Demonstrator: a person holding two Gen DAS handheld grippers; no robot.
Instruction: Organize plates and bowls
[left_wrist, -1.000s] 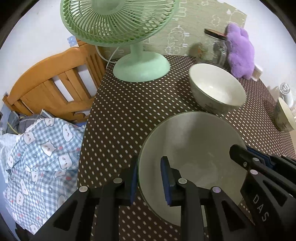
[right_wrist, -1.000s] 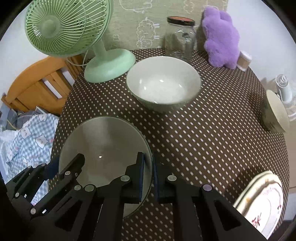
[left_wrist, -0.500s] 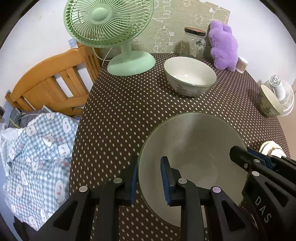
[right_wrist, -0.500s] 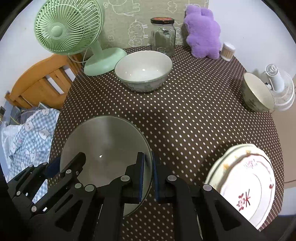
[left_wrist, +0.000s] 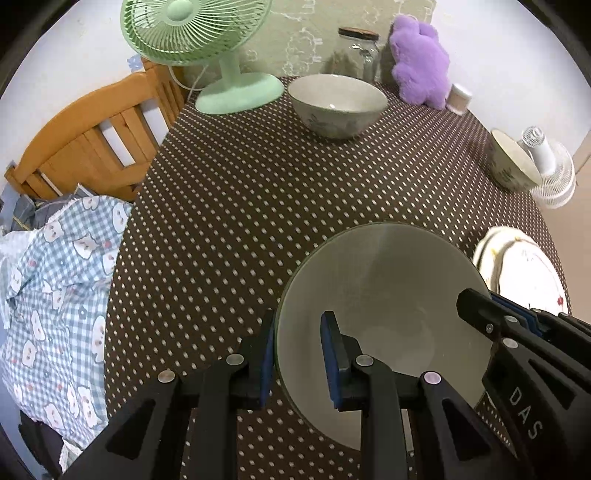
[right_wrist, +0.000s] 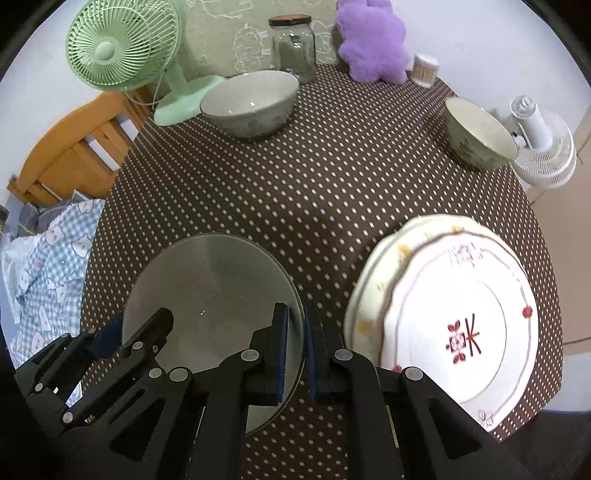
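Left fingers (left_wrist: 297, 350): pinching my grey bowl's (left_wrist: 384, 295) left rim.
Right fingers (right_wrist: 297, 354): clamped on its right rim.
Bowl: held above the desk (right_wrist: 314, 177), beside stacked plates (right_wrist: 454, 325).

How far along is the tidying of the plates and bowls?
Done: the plates already sit stacked at the table's edge. In hand: the left hand-held gripper and right hand-held gripper clamp opposite rims of the grey bowl. Left: the big bowl and small bowl stand apart.
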